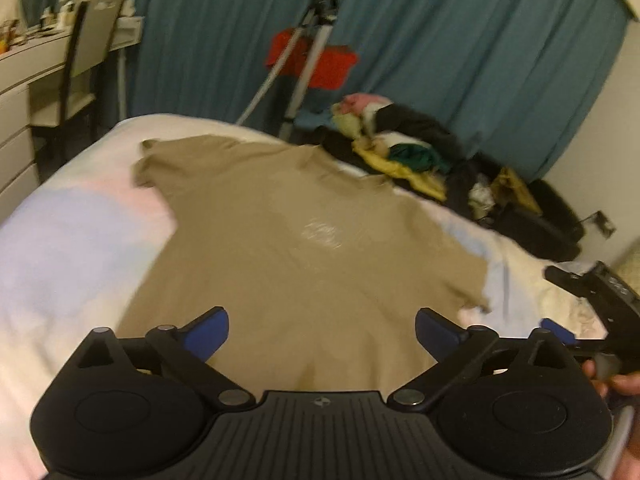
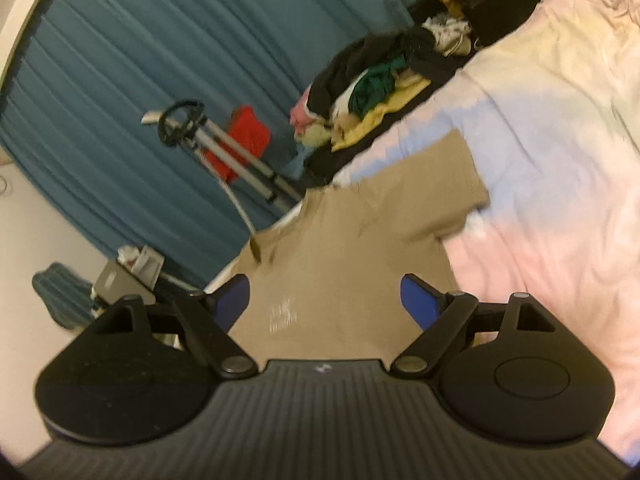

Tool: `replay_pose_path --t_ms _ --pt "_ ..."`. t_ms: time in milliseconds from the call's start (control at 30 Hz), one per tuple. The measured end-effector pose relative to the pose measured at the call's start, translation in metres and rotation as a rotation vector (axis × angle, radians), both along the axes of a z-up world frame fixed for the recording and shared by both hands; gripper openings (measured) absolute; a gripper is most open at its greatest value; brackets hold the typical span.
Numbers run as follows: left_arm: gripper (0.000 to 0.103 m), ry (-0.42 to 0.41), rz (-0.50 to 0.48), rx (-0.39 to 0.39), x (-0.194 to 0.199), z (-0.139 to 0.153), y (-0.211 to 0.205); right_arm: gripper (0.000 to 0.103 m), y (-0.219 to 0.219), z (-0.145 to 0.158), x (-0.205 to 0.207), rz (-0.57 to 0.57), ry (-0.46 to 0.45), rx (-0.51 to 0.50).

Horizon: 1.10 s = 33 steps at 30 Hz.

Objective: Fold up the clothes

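— Nearest to us, the left hand-held gripper (image 1: 322,334) has its blue pads (image 1: 208,334) spread wide with nothing between them, just above the near edge of the tan T-shirt (image 1: 288,240). What about ours on the other side?

— Same story: the right hand-held gripper (image 2: 324,300) stands apart and empty, hanging over the shirt's pale chest print (image 2: 282,312). A hand (image 1: 616,384) shows at the edge of the left view, beside the other tool.

— So where does the shirt sit?

— Spread flat on the bed (image 1: 72,232), both short sleeves out to the sides — one sleeve (image 2: 460,176) lies toward the pillows, the other near the bed's far corner. We see no fold in it; whether it was just laid out or opened again, we cannot tell.

— How do we expect it to handle?

— Light, soft, limp jersey, we judge. It will sag and drag rather than hold a shape, and cling a bit to the bedding. Nothing fragile. We would pinch a single layer at a hem corner or a shoulder seam, one tool on each, so the cloth lifts evenly.

— And beyond it?

— A heap of mixed clothes (image 1: 404,140) past the bed's edge, then a tripod (image 1: 308,52) against the teal curtain (image 1: 480,40) — the picture is blurred there.
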<state>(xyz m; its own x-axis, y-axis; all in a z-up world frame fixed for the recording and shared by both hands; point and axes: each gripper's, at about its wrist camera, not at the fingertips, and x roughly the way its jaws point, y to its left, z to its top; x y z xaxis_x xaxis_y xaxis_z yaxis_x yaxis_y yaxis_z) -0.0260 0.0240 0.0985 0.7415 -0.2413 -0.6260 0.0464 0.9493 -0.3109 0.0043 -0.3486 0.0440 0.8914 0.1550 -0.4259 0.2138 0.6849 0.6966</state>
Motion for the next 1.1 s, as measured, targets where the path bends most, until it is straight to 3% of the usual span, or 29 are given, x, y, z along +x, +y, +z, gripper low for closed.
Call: replay_pose_path --t_ms 100,233,333,500,533,700,833,900,933,1000,1033,1100 --pt "0.103 -0.122 0.079 0.117 0.010 -0.025 -0.012 0.084 -0.012 -0.026 0.016 -0.052 -0.008 0.034" --pt "0.103 -0.154 0.114 0.111 0.020 -0.076 -0.003 0.085 -0.025 -0.073 0.045 -0.098 0.016 0.010" --pt "0.103 -0.053 0.122 0.075 0.039 -0.115 0.014 0.085 -0.034 -0.113 0.068 -0.108 0.023 0.066" --pt "0.103 0.017 0.109 -0.060 0.066 -0.139 0.036 0.082 -0.037 -0.157 0.115 -0.135 0.022 0.016" --pt "0.103 0.006 0.098 -0.060 0.069 -0.140 0.036 0.078 -0.039 -0.163 0.126 -0.142 0.006 0.002" --pt "0.103 -0.037 0.052 -0.050 0.092 -0.156 0.040 0.077 -0.052 -0.177 0.172 -0.153 -0.143 -0.003" --pt "0.103 -0.035 0.020 -0.064 0.121 -0.172 0.035 0.076 -0.066 -0.179 0.203 -0.189 -0.156 -0.007" --pt "0.103 -0.038 0.013 -0.053 0.130 -0.178 0.032 0.071 -0.071 -0.179 0.211 -0.216 -0.145 -0.007" --pt "0.103 -0.042 0.010 -0.048 0.132 -0.179 0.031 0.062 -0.073 -0.178 0.215 -0.228 -0.136 -0.011" --pt "0.103 -0.049 0.003 -0.036 0.135 -0.182 0.029 0.034 -0.075 -0.173 0.222 -0.241 -0.117 -0.030" --pt "0.103 -0.053 0.000 -0.031 0.137 -0.183 0.029 0.009 -0.073 -0.167 0.225 -0.237 -0.094 -0.064" --pt "0.103 -0.061 -0.006 -0.019 0.140 -0.186 0.027 0.005 -0.065 -0.149 0.226 -0.227 -0.074 -0.157"
